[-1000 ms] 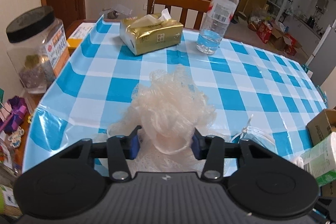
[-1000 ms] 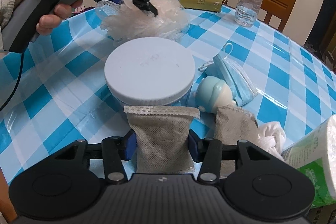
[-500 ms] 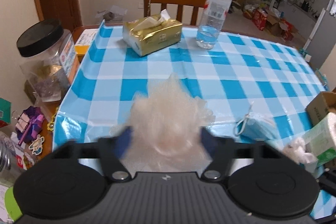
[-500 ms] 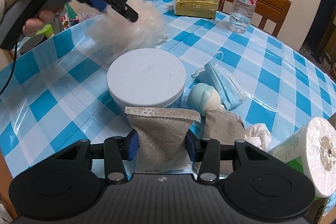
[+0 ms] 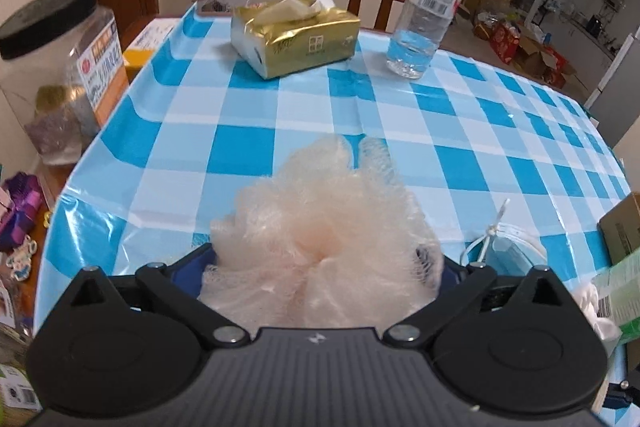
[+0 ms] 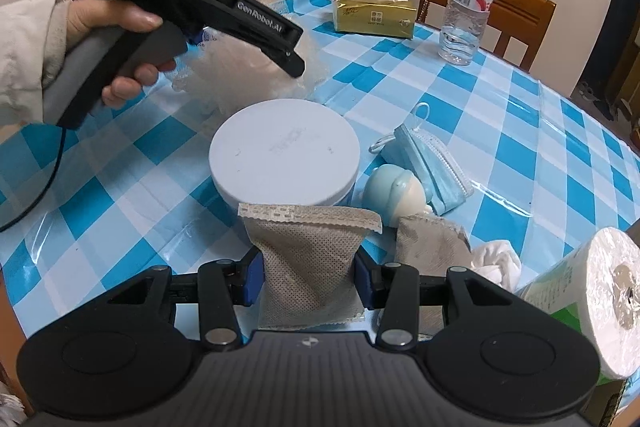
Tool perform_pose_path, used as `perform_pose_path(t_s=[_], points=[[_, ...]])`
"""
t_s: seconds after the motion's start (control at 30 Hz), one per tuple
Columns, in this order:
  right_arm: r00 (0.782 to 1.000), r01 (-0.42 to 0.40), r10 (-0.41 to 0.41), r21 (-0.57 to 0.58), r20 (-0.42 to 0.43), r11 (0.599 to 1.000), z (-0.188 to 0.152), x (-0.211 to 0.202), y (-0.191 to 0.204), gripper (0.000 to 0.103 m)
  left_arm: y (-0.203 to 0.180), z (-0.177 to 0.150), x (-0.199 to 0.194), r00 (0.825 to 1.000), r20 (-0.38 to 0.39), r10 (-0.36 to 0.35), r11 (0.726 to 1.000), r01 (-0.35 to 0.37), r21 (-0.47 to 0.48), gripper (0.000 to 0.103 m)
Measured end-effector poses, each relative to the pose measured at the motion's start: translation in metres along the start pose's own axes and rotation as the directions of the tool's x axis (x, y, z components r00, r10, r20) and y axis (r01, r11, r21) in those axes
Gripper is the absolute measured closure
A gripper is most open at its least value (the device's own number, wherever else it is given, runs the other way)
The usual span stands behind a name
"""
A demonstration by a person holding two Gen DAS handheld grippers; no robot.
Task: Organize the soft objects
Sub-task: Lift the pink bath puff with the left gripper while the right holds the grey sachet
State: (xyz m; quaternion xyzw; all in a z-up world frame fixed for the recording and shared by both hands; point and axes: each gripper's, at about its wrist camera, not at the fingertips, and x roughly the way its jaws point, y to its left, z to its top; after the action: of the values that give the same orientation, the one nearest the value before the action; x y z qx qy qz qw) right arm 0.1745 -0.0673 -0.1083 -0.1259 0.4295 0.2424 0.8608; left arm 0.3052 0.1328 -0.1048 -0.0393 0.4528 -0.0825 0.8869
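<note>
Plainly, "GenRobot.AI" lettering along the left gripper (image 6: 294, 65) body.

- Bath pouf (image 5: 320, 239): pale peach mesh, fluffed into loose ruffles, lying on the blue checked cloth at 6 o'clock in the left wrist view.
- Grey mesh pouch (image 6: 308, 263): woven fabric with a scalloped top edge, upright, at 6 o'clock in the right wrist view.
- Second grey pouch (image 6: 432, 247): just beside the first, at its 3 o'clock, leaning.
- Blue face mask (image 6: 430, 163): folded, lying flat at 2 o'clock from the pouches.
- White crumpled cloth (image 6: 496, 261): bunched, at 3 o'clock from the second pouch.
</note>
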Motion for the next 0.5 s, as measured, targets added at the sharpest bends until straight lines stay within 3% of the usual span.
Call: perform_pose_path(t_s=[0.27, 0.5], points=[[1.0, 0.003, -0.003, 0.009, -0.002, 1.0, 0.0, 0.001, -0.002, 0.053, -0.005, -0.004, 0.003, 0.999, -0.017, -0.033, 0.999, 0.034, 0.02, 0.043], [1.0, 0.006, -0.006, -0.006, 0.006, 1.0, 0.001, -0.006, 0.0, 0.053, -0.007, -0.003, -0.016, 0.999, 0.033, -0.023, 0.999, 0.021, 0.048, 0.054]])
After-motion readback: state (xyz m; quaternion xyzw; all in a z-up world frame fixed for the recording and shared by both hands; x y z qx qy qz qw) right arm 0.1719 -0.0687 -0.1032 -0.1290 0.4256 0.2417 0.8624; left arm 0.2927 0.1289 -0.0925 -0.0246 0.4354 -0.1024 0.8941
